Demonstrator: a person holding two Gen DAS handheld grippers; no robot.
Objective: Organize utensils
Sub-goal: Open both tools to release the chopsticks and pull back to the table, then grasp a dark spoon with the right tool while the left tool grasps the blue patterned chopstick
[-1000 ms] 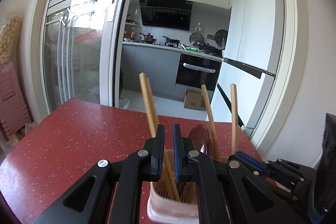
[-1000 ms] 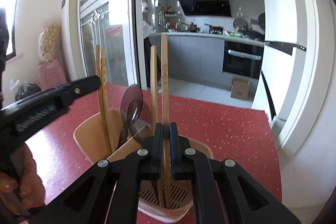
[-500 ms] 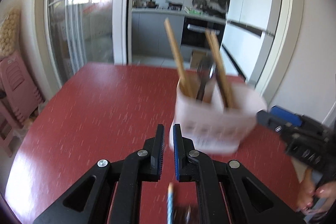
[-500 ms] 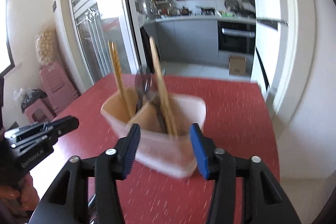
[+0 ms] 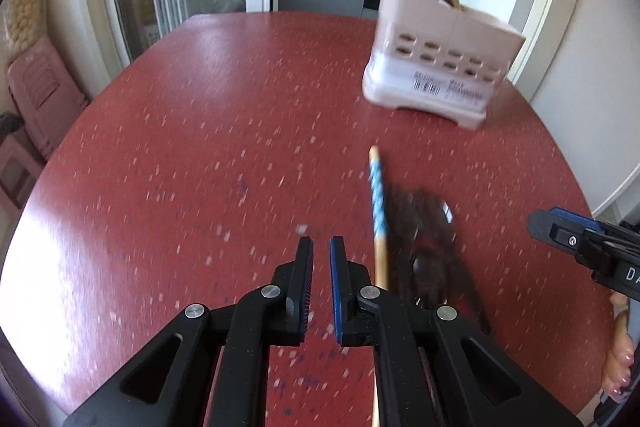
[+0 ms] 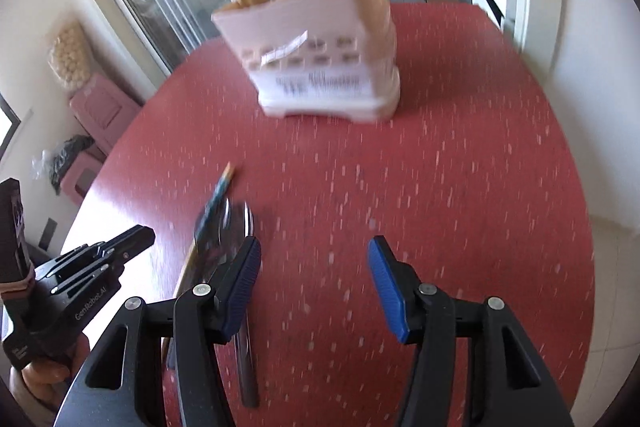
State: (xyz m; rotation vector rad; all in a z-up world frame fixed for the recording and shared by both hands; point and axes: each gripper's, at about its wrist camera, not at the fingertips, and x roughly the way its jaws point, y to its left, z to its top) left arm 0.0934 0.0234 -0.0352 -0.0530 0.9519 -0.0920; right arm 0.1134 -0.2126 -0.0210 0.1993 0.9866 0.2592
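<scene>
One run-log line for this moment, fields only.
left gripper: shut, empty | right gripper: open, empty | holder: upright, chopsticks inside | table: blue-patterned chopstick, dark spoon loose

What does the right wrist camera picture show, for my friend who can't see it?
The right gripper, fingers wide apart and empty, points down at a red table. A pale utensil holder with chopsticks stands farther back; a loose chopstick and dark spoon lie at left.
</scene>
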